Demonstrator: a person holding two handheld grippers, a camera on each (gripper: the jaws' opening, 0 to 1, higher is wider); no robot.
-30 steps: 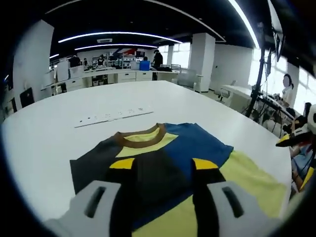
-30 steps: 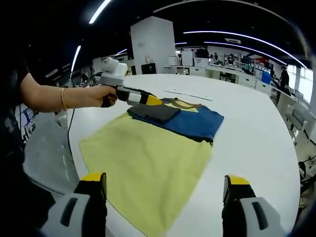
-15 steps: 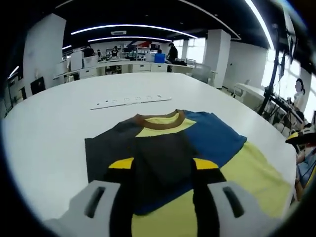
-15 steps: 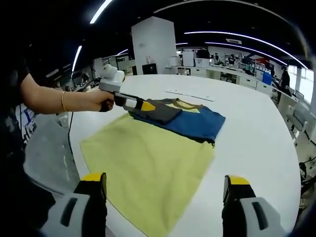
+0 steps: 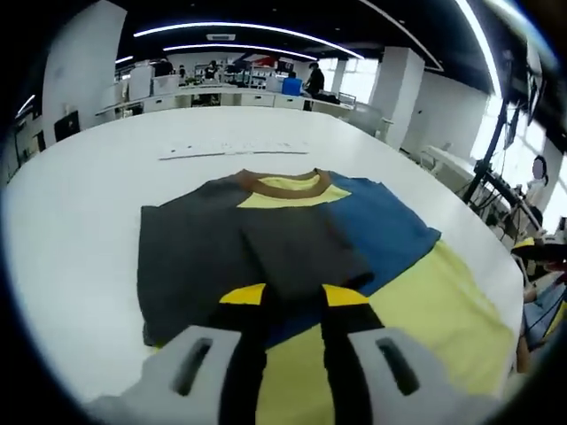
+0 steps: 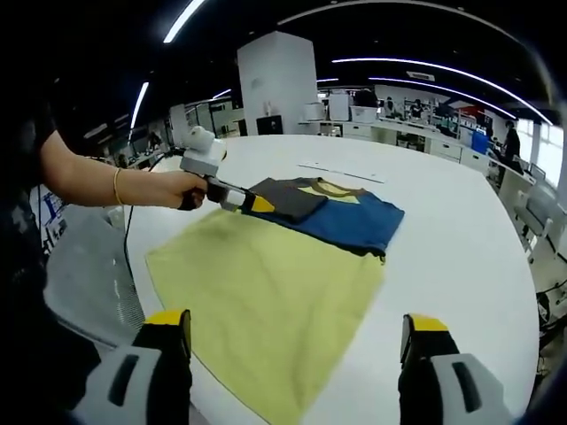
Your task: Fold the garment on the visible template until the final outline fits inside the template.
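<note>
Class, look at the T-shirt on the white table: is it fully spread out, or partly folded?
Partly folded. The T-shirt has its dark grey sleeve laid over its chest, while its yellow lower half lies flat on the table.

No readable text, labels or numbers; marks on the white strip (image 5: 232, 149) are too small

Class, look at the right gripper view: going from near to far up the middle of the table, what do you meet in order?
Right claw → yellow body of the shirt → blue part of the shirt → brown collar → white strip on the table.
</note>
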